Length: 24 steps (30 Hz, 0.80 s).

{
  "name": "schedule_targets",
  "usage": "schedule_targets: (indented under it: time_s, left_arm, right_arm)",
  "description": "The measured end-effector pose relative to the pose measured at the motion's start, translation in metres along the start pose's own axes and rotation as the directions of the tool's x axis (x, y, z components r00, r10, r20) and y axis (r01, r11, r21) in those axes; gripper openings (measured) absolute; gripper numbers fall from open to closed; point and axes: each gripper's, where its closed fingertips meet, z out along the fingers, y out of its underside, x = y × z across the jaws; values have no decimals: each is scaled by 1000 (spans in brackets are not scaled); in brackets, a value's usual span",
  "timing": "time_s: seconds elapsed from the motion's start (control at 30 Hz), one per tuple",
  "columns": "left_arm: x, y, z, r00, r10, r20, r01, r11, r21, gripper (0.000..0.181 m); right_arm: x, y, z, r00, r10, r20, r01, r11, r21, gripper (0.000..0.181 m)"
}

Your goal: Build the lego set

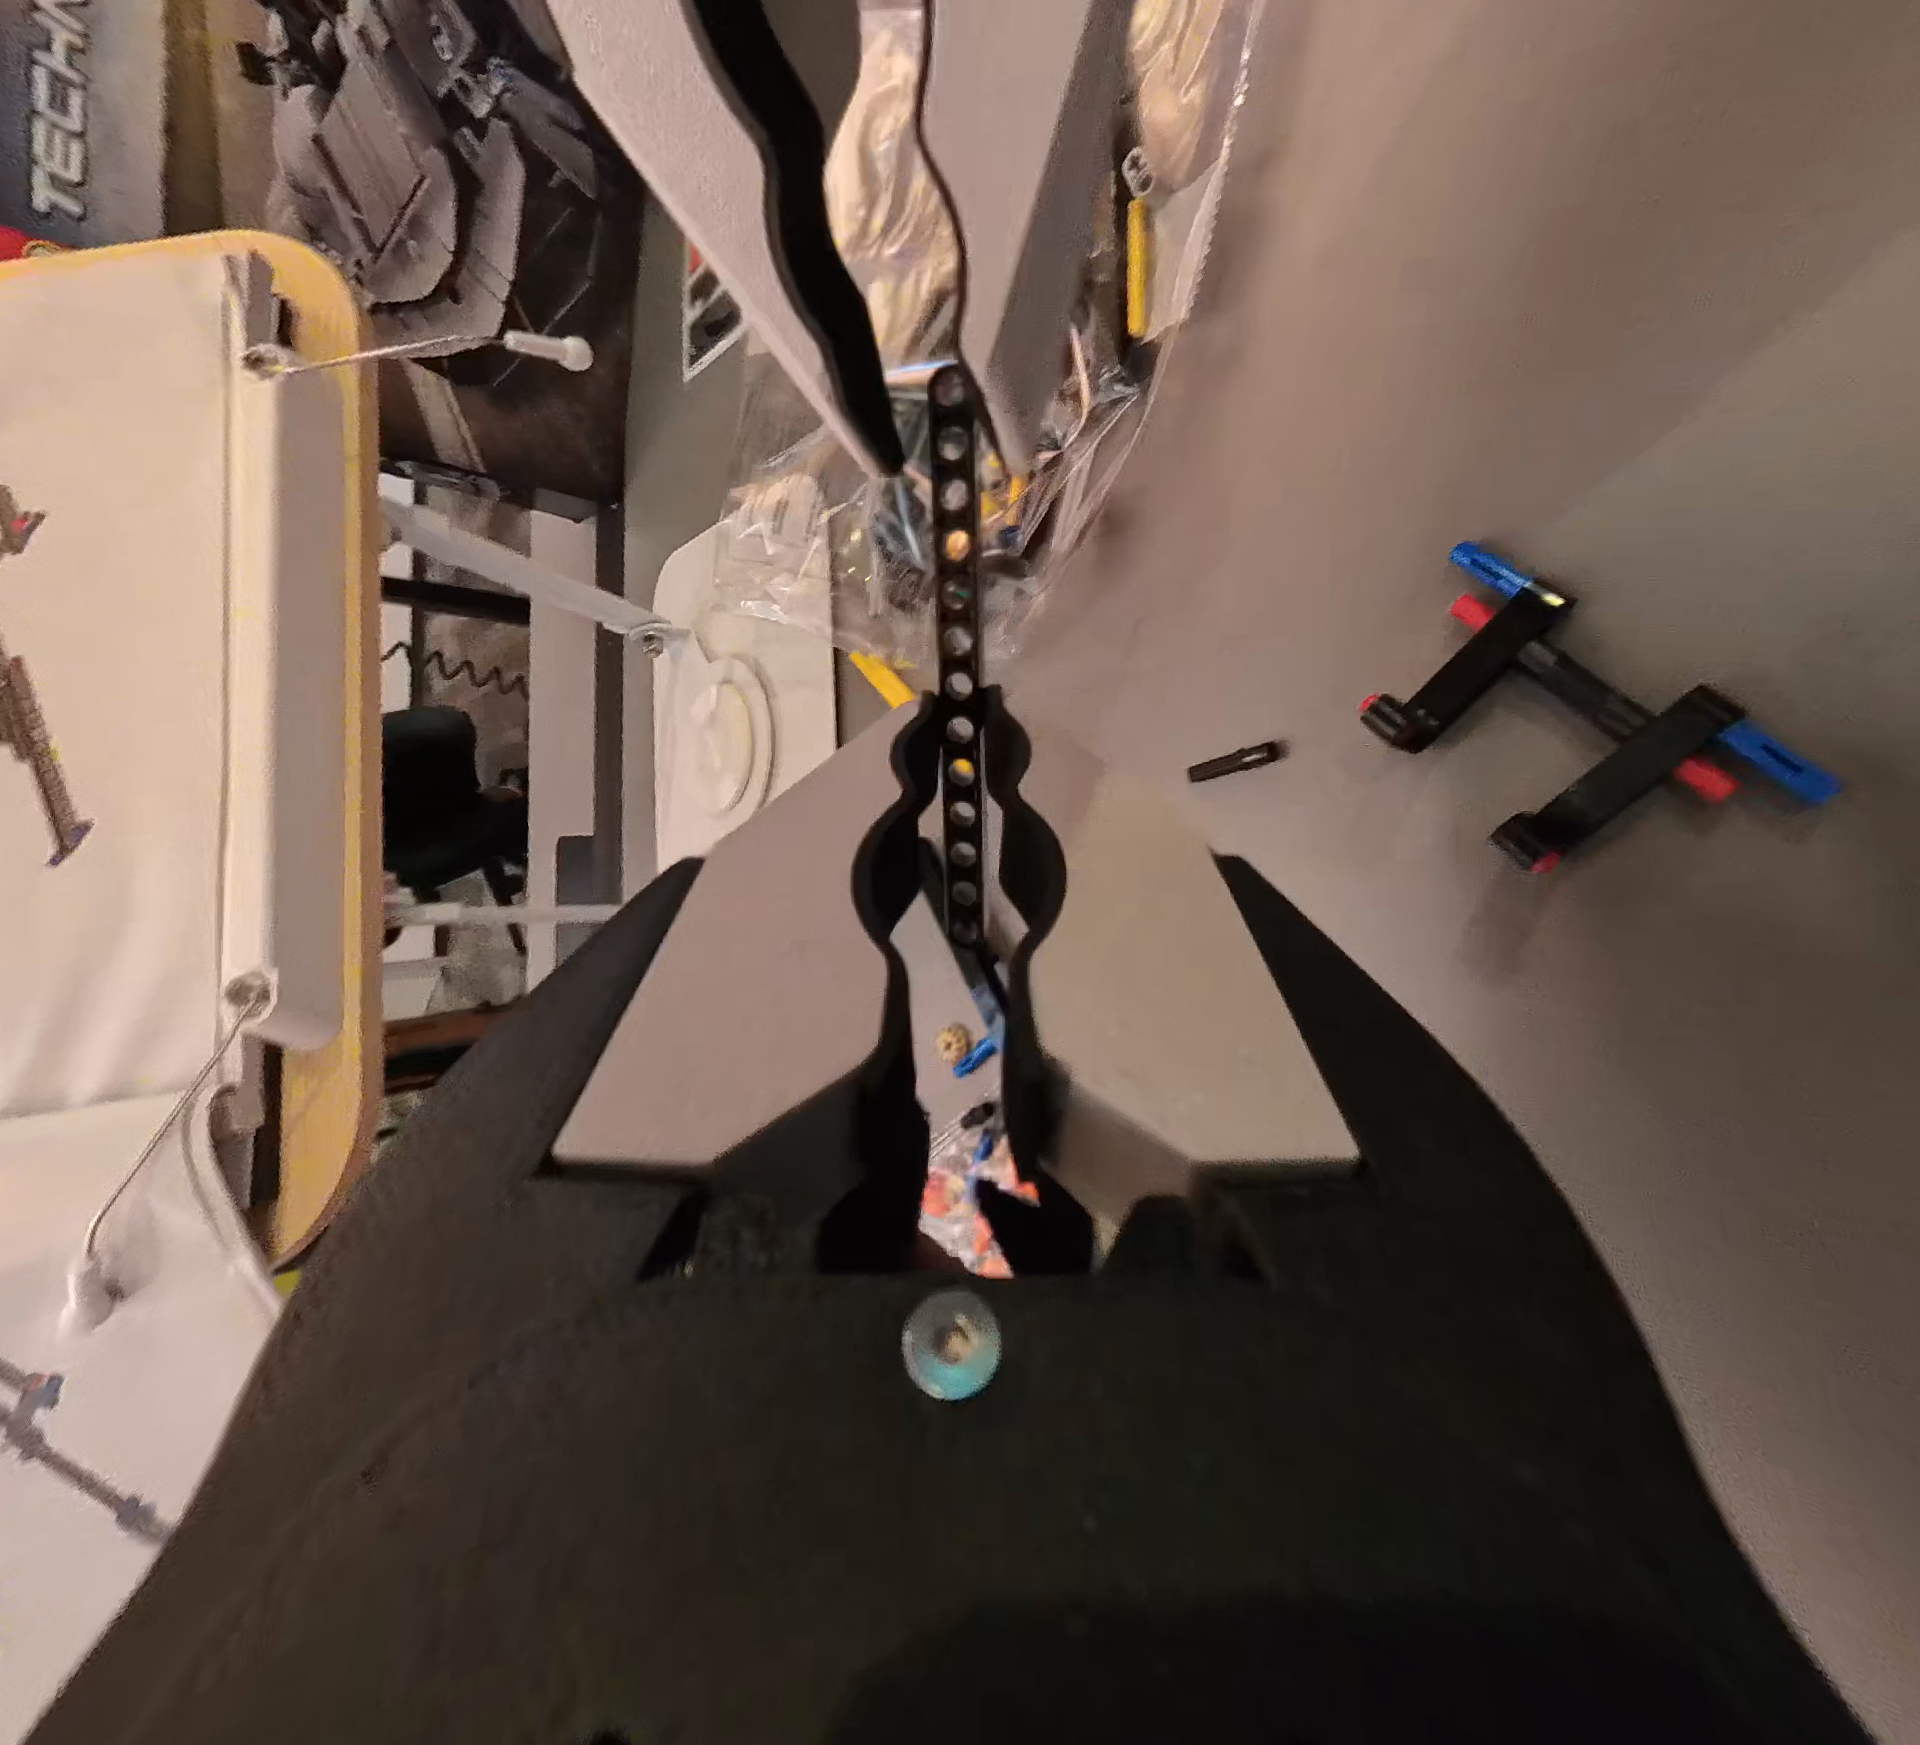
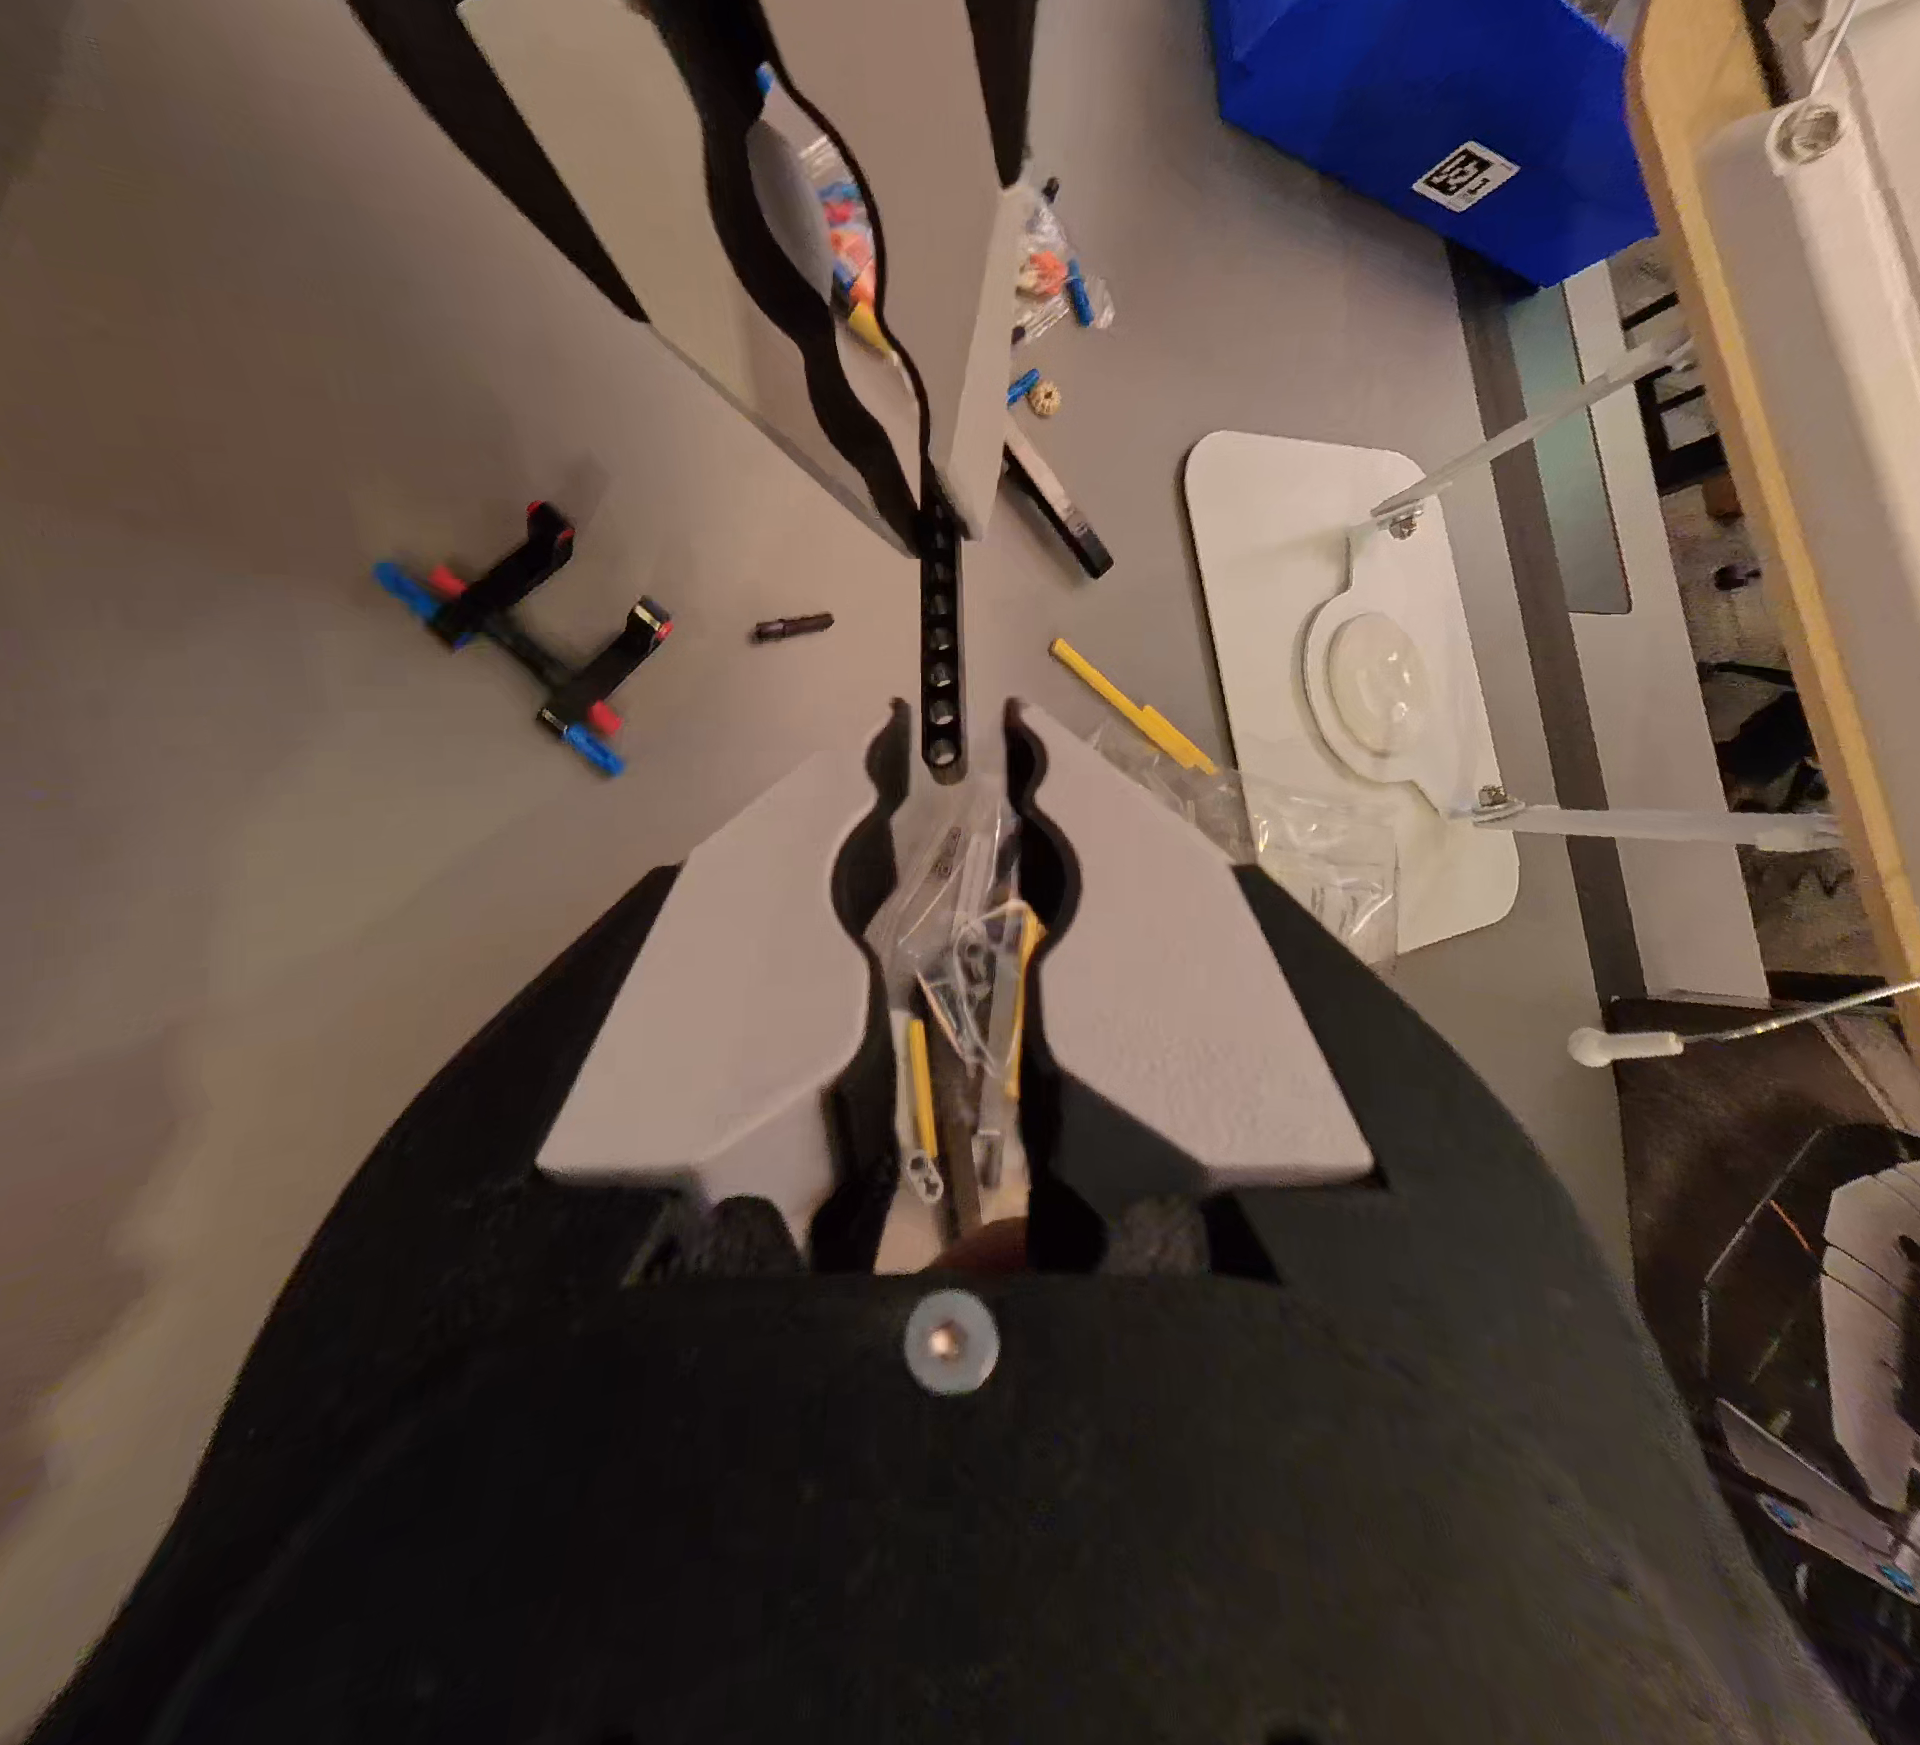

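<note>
Pinching one black beam [image 1: 957, 656], left tongs [image 1: 957, 729]; right tongs [image 2: 948, 719] open, assembly [image 2: 525, 630] nearby.

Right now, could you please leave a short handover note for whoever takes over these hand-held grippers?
Left hand-held gripper: shut on the long black beam.
Right hand-held gripper: open, tips either side of the beam's free end, not gripping.
On the table: black, blue and red sub-assembly, loose black pin, yellow axle, parts bag.
Left: beam not yet joined to the sub-assembly.
</note>
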Motion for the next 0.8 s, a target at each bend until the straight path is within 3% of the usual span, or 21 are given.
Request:
schedule_targets:
  time_s: [0.03, 0.17, 0.3, 0.47, 0.67, 0.8]
  left_arm:
    - [-3, 3, -3, 1000, 7, 20, -7, 1000, -5, 5]
    - [-25, 35, -19, 995, 6, 97, -2, 999, -41, 5]
    - [-70, 95, -53, 978, -23, 207, 50, 991, -127, 5]
    - [-134, 173, -100, 938, 85, 337, 0, 970, -245, 4]
    - [-166, 219, -112, 907, 229, 354, -115, 942, -315, 5]
    - [-181, 244, -114, 932, 113, 344, -28, 970, -241, 5]
  right_arm:
    - [2, -3, 3, 1000, 13, -6, -13, 1000, 2, 20]
    - [24, -10, 6, 993, 92, -77, -89, 995, 33, 25]
    - [27, -13, 3, 988, 143, -63, -138, 987, 79, 29]
    - [12, -11, 7, 985, 172, -9, -170, 980, 102, 27]
    - [-3, -9, 9, 980, 196, 33, -198, 973, 121, 24]
    - [-10, -6, 10, 972, 226, 66, -233, 964, 125, 23]
